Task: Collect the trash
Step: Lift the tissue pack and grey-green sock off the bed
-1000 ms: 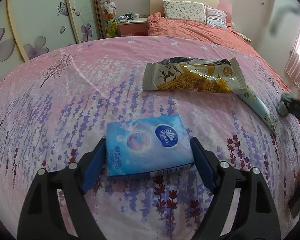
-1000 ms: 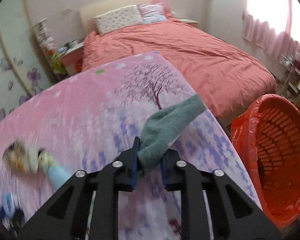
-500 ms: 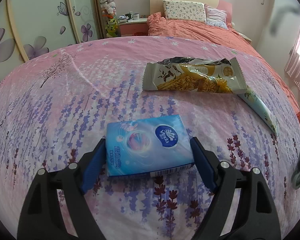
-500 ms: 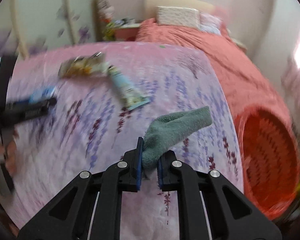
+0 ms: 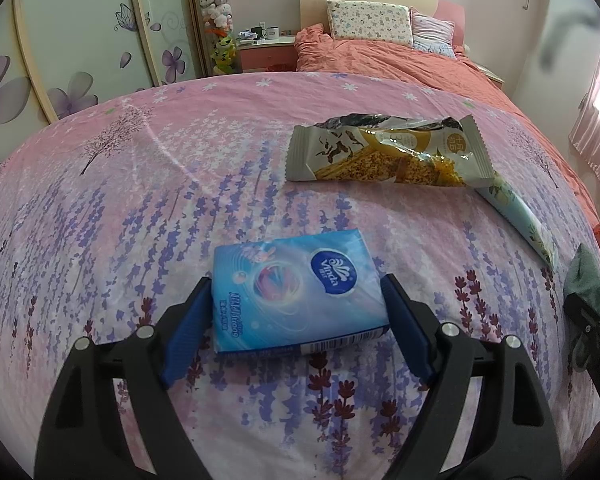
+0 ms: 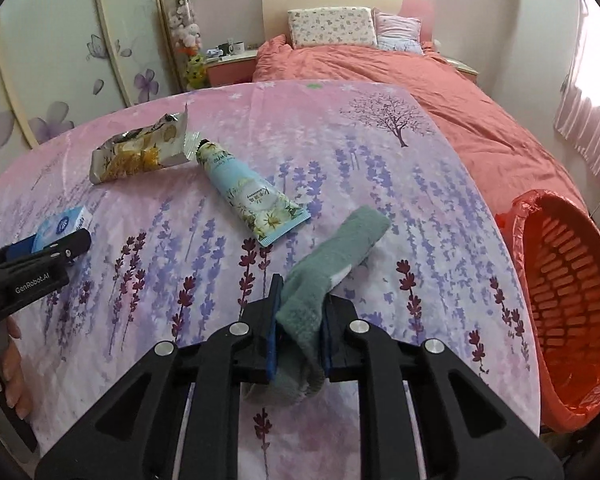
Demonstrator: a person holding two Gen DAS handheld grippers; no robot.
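A blue tissue pack (image 5: 296, 292) sits between the blue pads of my left gripper (image 5: 296, 280), which touch both of its short sides just above the lavender bedspread (image 5: 140, 220). A green sock (image 6: 340, 244) is pinched at its cuff in my right gripper (image 6: 302, 292), whose jaws are opening slightly. The sock's far end reaches down to the bedspread. A torn snack wrapper (image 5: 388, 152) and a pale blue cream tube (image 6: 252, 200) lie further up the bed. The right gripper (image 5: 580, 308) and the sock (image 5: 586, 276) show at the right edge of the left wrist view.
An orange basket (image 6: 560, 280) with an orange liner stands off the bed's right edge. A salmon duvet (image 6: 420, 80) and pillows lie beyond. A nightstand (image 5: 264, 50) and wardrobe doors stand at the back left. A hand (image 6: 8, 360) grips the left gripper's handle.
The right gripper has swung with the sock from facing the basket back toward the bed and has come in at the right edge of the left wrist view. The left gripper and tissue pack kept still.
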